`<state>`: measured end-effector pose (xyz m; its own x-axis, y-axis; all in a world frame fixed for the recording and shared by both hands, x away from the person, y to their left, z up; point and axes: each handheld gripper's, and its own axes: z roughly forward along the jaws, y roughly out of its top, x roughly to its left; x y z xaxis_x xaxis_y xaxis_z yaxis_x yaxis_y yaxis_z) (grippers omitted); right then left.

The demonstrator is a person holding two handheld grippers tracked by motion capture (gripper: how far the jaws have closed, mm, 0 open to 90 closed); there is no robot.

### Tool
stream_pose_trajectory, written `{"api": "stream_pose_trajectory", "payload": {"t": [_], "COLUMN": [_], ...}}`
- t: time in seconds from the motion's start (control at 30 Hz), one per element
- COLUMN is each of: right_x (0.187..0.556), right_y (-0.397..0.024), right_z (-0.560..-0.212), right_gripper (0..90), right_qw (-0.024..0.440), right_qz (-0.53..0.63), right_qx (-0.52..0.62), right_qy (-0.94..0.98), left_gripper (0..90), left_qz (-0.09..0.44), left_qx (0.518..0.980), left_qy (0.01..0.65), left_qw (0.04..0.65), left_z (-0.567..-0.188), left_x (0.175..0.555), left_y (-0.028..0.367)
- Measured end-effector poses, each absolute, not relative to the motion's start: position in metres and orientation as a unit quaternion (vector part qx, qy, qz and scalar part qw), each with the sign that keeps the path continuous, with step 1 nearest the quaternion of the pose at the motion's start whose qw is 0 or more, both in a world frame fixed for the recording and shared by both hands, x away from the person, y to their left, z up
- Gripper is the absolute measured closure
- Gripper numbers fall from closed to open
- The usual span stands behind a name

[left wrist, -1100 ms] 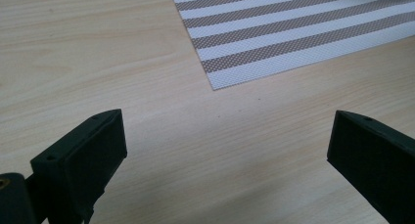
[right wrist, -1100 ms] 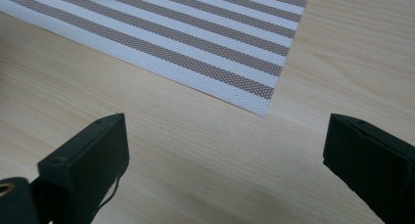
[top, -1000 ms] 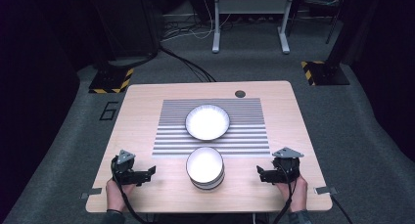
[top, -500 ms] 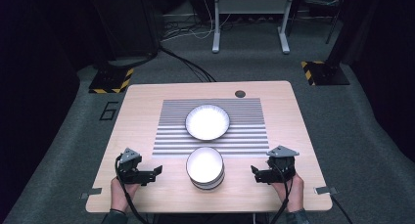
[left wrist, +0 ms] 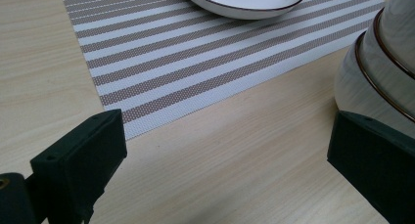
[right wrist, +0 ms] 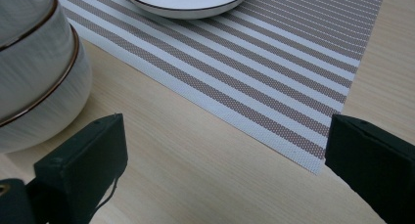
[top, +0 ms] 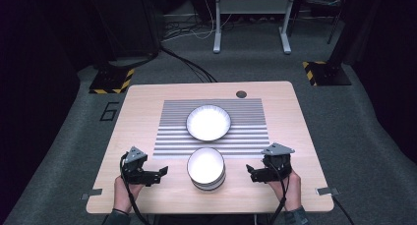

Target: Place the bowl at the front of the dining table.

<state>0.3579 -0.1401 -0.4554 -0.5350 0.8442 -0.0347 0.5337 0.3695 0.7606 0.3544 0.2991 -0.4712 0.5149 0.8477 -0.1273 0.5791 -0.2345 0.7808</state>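
A stack of white bowls (top: 206,168) with dark rims stands near the table's front edge, seen at the right of the left gripper view (left wrist: 379,62) and at the left of the right gripper view (right wrist: 34,62). A single white bowl (top: 208,122) sits on the striped placemat (top: 246,117) behind it. My left gripper (top: 161,173) is open just left of the stack, jaws wide with nothing between them. My right gripper (top: 251,174) is open just right of the stack, also holding nothing.
The wooden table (top: 142,112) has a round cable hole (top: 241,94) at its far edge. Metal clips (top: 92,192) sit at the front corners. Cables and a stand's legs (top: 251,23) lie on the grey floor behind the table.
Both grippers have moved inward toward the stack of bowls, the left one rightward and the right one leftward. The bowls have not moved.
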Motion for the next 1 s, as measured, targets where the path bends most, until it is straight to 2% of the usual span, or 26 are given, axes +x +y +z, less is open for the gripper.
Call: {"api": "stream_pose_trajectory", "payload": {"t": [1.0], "right_x": [0.365], "right_y": [-0.102], "right_z": [-0.413], "right_gripper": [2.3], "right_qw": [0.203], "right_qz": [0.376], "right_qx": [0.38], "right_qy": [0.821], "left_gripper": [1.1], "left_qz": [0.141], "left_qx": [0.793], "left_qy": [0.424], "left_qw": [0.413], "left_z": [-0.437], "left_x": [0.359], "left_y": [0.268]}}
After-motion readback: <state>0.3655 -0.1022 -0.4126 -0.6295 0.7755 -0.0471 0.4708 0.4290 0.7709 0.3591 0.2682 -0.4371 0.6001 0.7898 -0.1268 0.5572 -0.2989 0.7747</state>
